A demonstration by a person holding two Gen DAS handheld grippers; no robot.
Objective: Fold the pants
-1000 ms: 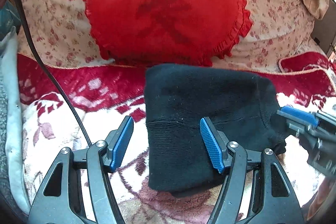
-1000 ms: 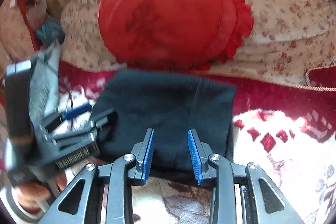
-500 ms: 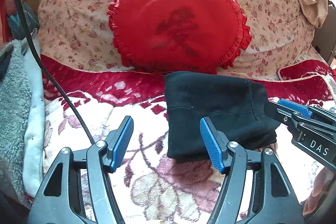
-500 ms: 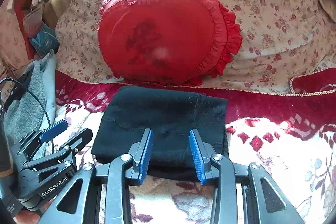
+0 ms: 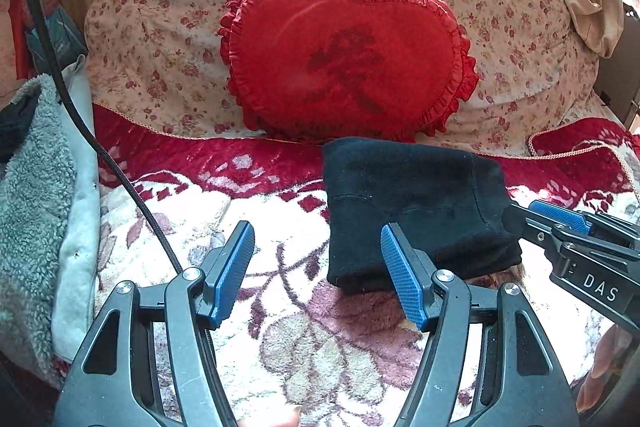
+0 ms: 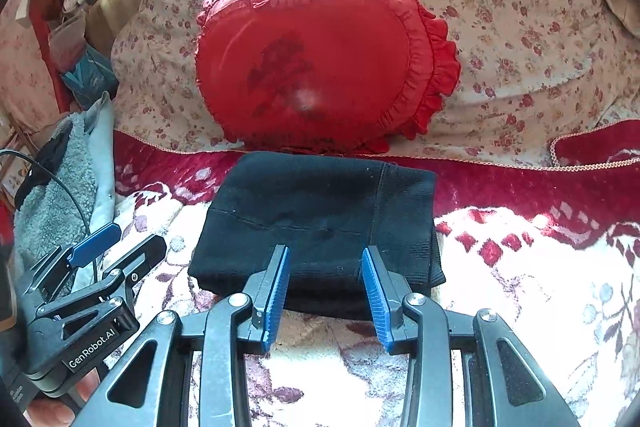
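On the blanket [image 6: 520, 267], below the red cushion [image 6: 320, 67]: black pants [image 6: 320, 211], folded into a compact stack. Left gripper [image 5: 318, 275] and right gripper [image 6: 326, 291]: released, nothing grasped, held just before the stack.

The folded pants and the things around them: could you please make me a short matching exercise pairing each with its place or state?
Things:
1. black pants
2. red heart cushion
3. left tool
4. grey fleece

Places or states:
A. leaning on the floral pillow
B. open, holding nothing
C. folded, lying on the blanket
D. at the bed's left edge

Pairs: 1-C, 2-A, 3-B, 4-D
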